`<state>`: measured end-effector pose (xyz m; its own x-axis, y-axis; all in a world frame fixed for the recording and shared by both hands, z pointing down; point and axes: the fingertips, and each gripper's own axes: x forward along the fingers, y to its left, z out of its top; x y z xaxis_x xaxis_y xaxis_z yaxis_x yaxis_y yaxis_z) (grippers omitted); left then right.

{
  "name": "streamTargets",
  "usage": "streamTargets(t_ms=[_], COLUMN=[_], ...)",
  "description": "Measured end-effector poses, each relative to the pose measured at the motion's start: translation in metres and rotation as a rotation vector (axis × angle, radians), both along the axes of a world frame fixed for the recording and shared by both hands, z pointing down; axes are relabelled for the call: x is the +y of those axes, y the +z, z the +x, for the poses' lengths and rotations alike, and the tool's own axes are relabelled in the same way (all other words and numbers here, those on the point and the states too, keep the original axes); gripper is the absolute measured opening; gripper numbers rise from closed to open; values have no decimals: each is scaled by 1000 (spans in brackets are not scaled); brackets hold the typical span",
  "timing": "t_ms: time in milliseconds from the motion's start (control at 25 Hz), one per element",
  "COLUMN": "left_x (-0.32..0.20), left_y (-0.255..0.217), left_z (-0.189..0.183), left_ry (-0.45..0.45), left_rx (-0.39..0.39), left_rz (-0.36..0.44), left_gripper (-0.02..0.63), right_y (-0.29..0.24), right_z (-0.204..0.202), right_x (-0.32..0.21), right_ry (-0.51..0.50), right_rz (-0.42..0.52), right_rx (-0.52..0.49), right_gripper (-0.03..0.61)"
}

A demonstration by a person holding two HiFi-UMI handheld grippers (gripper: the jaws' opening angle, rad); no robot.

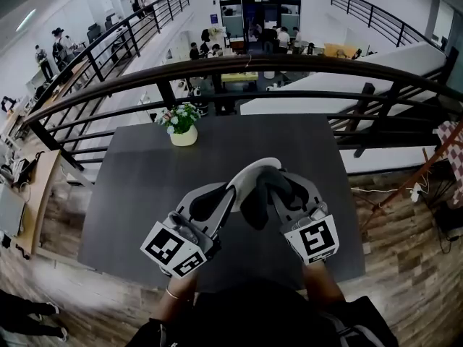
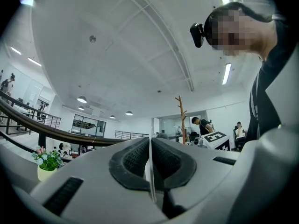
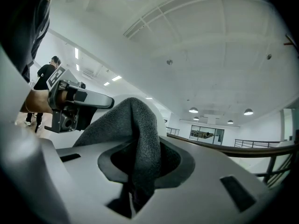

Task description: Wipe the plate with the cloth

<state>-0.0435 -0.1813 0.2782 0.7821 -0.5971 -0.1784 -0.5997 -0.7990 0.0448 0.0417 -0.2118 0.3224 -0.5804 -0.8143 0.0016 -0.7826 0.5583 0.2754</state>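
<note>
**Item 1: plate** (image 1: 255,166). White and thin-rimmed. It is held on edge in the air above the near half of the table (image 1: 145,194), with no part touching the tabletop. In the left gripper view only its rim (image 2: 150,171) shows, as a narrow pale line.

**Item 2: left gripper** (image 1: 228,197). Above the table's near edge, left of centre, pointing up and inward. The jaws are nearly together and pinch the plate's rim between the ribbed dark pads (image 2: 133,160). Its marker cube (image 1: 173,250) sits at the rear, over the table's near edge.

**Item 3: cloth** (image 1: 253,207). Dark grey with a napped surface. It is above the table's near half and lies against the plate's lower right side. In the right gripper view it rises from the jaws as a folded hump (image 3: 140,139).

**Item 4: right gripper** (image 1: 273,190). Above the table's near edge, right of centre, angled inward toward the left gripper. The jaws are clamped on the bunched cloth, which fills the gap between them. Its marker cube (image 1: 312,238) is at the rear.

**Item 5: flowerpot** (image 1: 183,137). Cream pot with small pink and white blooms. It stands upright on the table's far left part, well apart from both grippers.

**Item 6: railing** (image 1: 289,65). Dark and curved. It runs just beyond the table's far edge.
</note>
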Motion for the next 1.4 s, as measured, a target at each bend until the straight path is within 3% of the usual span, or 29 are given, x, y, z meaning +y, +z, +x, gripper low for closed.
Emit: streamTargets(t_ms=[480,720,1080,1400], left_x=[-5,-10,-14,-4], left_y=[2,4,2,-2], left_z=[-8,-16,-20,-8], left_ry=[-23,-47,-70,-38], left_rx=[9,11,29,37], left_rz=[-2,-7,-8,4], left_gripper=[15,15,15,15], right_y=[1,-7,-30,-20], right_z=[33,42,2,-50], right_x=[-10,-4,28,40], right_ry=[95,96,-53,-179], right_rz=[9,27,88,50], right_rx=[-18,-34,-94,-57], right_gripper=[80,80,80,80])
